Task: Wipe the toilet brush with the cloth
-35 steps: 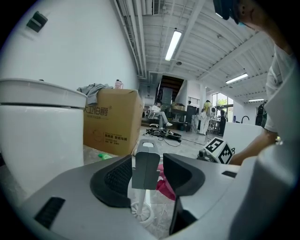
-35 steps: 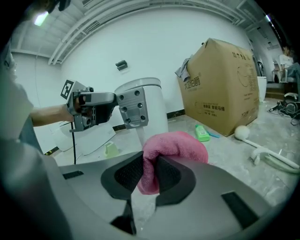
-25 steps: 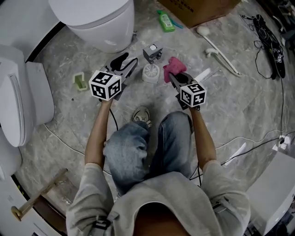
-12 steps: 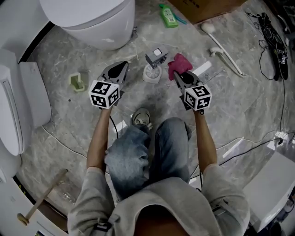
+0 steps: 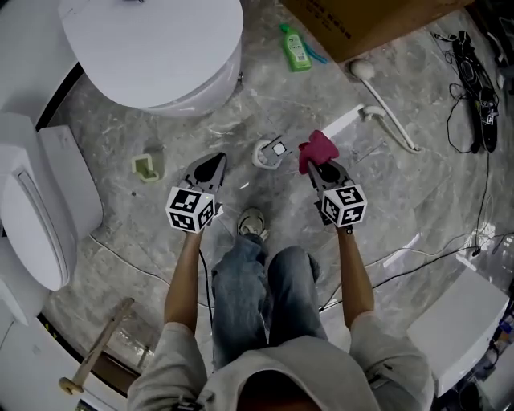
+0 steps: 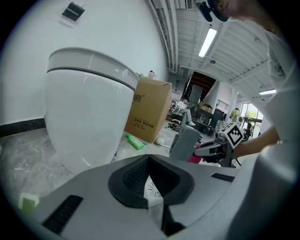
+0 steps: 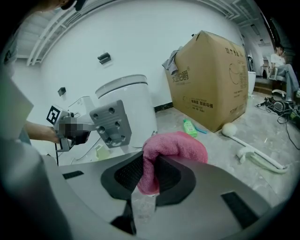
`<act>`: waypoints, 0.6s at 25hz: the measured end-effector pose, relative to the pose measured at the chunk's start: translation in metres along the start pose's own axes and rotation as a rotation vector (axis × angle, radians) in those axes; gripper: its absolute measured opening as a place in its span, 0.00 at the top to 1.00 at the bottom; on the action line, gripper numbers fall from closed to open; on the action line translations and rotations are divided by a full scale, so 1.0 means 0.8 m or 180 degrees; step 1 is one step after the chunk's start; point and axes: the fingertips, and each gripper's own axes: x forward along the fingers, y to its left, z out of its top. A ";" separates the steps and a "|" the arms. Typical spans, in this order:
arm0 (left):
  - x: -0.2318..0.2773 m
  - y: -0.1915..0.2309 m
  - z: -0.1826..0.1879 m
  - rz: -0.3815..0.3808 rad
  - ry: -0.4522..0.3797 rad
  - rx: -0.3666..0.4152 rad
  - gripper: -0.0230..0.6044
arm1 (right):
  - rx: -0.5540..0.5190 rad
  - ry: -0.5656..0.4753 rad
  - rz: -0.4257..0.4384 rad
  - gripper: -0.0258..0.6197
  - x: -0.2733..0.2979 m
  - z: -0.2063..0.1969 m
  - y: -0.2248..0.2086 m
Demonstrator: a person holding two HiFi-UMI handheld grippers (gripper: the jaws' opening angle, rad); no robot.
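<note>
The toilet brush (image 5: 277, 148) stands upright in its white holder (image 5: 263, 156) on the floor, just past my knees and between my two grippers. Its gray handle top sticks up, so it is easy to reach. The pink cloth (image 5: 318, 148) hangs just beside it on the right; I cannot tell if they touch. My right gripper (image 5: 316, 168) is squeezed tight on a fold of the cloth, so the soft bunch pokes out past the tips, ready to rub. My left gripper (image 5: 214, 164) sits near the brush on the other side, clenched with nothing in it; I think it must open to hold the handle steady while I wipe. Farther back are the toilet (image 5: 161, 56), a green bottle (image 5: 295, 44) and a cardboard box (image 5: 361, 20).
</note>
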 end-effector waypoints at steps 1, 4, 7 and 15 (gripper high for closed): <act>-0.008 -0.001 0.006 0.0023 0.0034 -0.0058 0.93 | 0.0022 0.0045 -0.0008 0.83 -0.007 0.009 0.003; -0.032 -0.010 0.032 0.0066 0.0119 -0.0235 0.93 | 0.0050 0.0142 -0.0030 0.83 -0.036 0.048 0.013; -0.053 -0.027 0.069 0.0050 0.0171 -0.0326 0.93 | 0.0038 0.0168 -0.0087 0.83 -0.067 0.101 0.016; -0.118 -0.073 0.191 0.0031 0.0090 -0.0401 0.93 | 0.0009 0.0176 -0.0148 0.83 -0.153 0.220 0.058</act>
